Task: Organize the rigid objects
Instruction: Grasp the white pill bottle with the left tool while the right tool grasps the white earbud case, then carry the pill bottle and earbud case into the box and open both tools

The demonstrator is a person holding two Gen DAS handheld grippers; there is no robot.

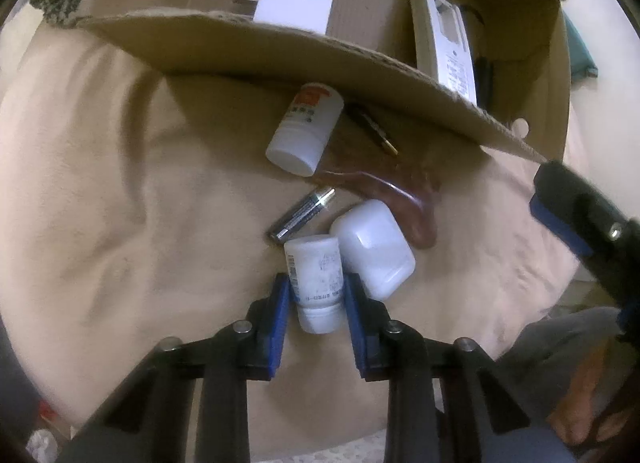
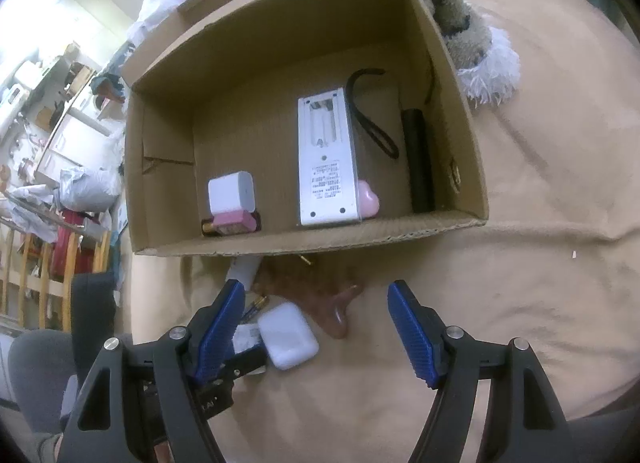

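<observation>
The left gripper [image 1: 317, 305] points steeply down at the tan cloth [image 1: 120, 191], its blue pads [image 1: 280, 303] pressed against the two sides of a small white bottle [image 1: 318, 283] that lies between them, cap end toward the wrist. Just beside that bottle, touching its right side, lies a white rounded case [image 1: 374, 249]. A battery [image 1: 304, 213] lies slantwise just beyond them, and a reddish-brown curved piece [image 1: 400, 199] sprawls past the case. Farther on, a second white bottle with an orange label [image 1: 306, 129] rests under the edge of the cardboard box [image 1: 280, 51], near a thin dark pen-like thing [image 1: 372, 129].

The right gripper [image 2: 316, 327] hangs over the cloth with its jaws wide apart and nothing between the pads; the white case and brown piece lie below its left finger [image 2: 222, 327].

Inside the box [image 2: 160, 151] lie a white charger block [image 2: 232, 193] with a pink item [image 2: 234, 221] beside it, a long white device [image 2: 326, 167], a black strap [image 2: 370, 115] and a black cylinder [image 2: 418, 159].
</observation>
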